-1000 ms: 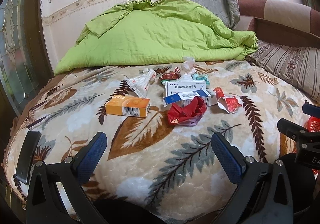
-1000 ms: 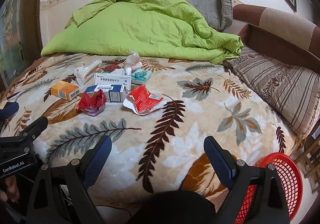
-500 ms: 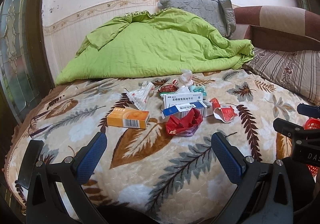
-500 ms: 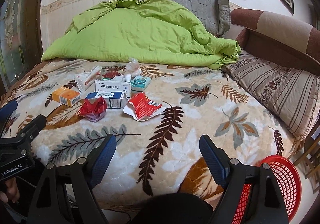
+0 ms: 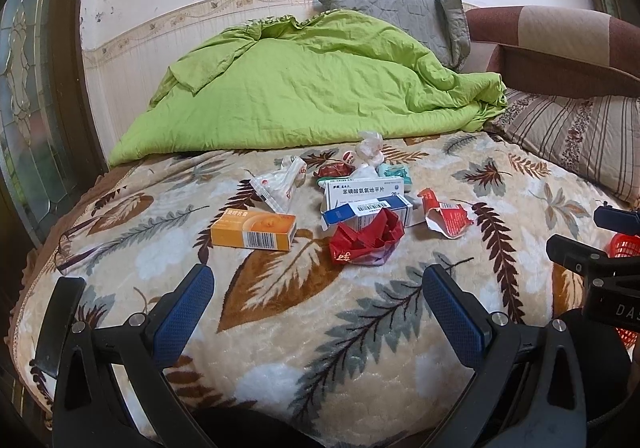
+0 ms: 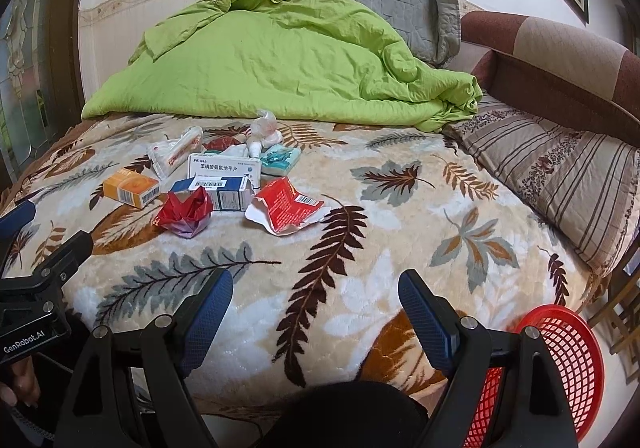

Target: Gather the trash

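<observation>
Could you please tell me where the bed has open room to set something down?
The blanket lies bare between the torn red wrapper and the striped pillow, and in front of the crumpled red paper. Trash crowds together from the orange box to that wrapper.

The red basket [image 6: 568, 368] is partly hidden behind the right claw [image 6: 316, 312] and cut off at the bottom edge. The dark red wrapper [image 5: 335, 169] hides behind the white box [image 5: 366, 192].

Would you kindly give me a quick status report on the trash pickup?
Left gripper open, empty. Right gripper open, empty. Trash pile untouched on blanket; red basket at bed's right edge. Nothing in the way.
</observation>
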{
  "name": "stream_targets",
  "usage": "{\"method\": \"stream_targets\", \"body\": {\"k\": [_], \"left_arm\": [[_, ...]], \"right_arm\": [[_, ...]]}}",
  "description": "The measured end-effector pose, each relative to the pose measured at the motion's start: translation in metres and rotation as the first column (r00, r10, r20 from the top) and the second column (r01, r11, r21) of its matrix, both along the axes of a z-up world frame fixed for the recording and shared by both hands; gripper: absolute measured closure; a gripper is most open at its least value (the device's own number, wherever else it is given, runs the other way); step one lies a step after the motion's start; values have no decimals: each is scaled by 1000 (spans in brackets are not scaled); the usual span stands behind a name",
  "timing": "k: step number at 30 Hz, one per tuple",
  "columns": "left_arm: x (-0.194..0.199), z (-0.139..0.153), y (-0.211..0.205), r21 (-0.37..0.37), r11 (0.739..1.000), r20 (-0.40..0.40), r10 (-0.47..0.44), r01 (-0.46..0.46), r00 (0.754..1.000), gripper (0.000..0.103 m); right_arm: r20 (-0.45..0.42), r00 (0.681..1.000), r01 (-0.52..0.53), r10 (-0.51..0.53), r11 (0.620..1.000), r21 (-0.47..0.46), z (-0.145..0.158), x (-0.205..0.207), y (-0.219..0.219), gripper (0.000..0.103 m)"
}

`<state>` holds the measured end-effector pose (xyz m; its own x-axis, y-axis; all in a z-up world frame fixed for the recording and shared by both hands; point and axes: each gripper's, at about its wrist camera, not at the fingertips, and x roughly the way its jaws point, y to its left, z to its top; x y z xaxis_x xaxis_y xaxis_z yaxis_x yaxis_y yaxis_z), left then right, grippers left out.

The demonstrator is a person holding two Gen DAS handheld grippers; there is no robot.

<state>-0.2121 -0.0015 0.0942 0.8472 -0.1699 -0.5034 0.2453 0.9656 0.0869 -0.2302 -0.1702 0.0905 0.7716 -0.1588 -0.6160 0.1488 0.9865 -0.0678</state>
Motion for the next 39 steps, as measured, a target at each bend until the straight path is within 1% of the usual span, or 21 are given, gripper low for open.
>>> {"method": "stream_targets", "body": {"k": [17,20,22,24,25,26,28,29,31,35,36,37,39], "left_arm": [[8,-5,2,-4,1000,-50,-6,6,999,0],[14,-8,3,-12,1000,-76,-15,14,997,0],[20,-10,3,-22,999,-106,-28,26,994,0],[29,-12,4,-49,998,-148,-48,41,988,0],[34,-13,5,-63,997,-168,-60,50,984,0],[42,-14,6,-78,995,-191,-70,56,979,0],[53,-17,4,-101,993,-226,-90,69,970,0],[59,-18,3,-114,990,-243,-105,79,964,0],[74,-22,-1,-136,986,-277,-126,91,952,2],[101,-30,-10,-175,979,-347,-160,104,924,9],[108,-33,-13,-179,978,-368,-165,104,915,11],[114,-37,-17,-183,978,-385,-165,100,908,16],[126,-43,-23,-183,979,-411,-158,89,898,17]], "right_arm": [[-39,999,4,-3,1000,23,-9,6,-4,15],[-49,999,10,-7,998,57,-11,8,-9,15],[-64,998,9,-1,992,122,-14,10,-16,15],[-82,997,13,4,979,203,-17,13,-24,16],[-92,996,15,7,972,236,-19,15,-27,20],[-96,995,12,13,967,255,-20,16,-29,24],[-105,994,8,25,954,300,-22,18,-33,26],[-109,994,10,26,948,317,-24,19,-34,29],[-114,993,8,31,944,329,-25,20,-36,31],[-116,993,7,38,930,367,-29,23,-40,31],[-115,993,9,37,929,370,-29,24,-42,31],[-114,993,11,34,930,369,-29,25,-42,31],[-111,993,15,29,926,377,-30,28,-46,31]]}}
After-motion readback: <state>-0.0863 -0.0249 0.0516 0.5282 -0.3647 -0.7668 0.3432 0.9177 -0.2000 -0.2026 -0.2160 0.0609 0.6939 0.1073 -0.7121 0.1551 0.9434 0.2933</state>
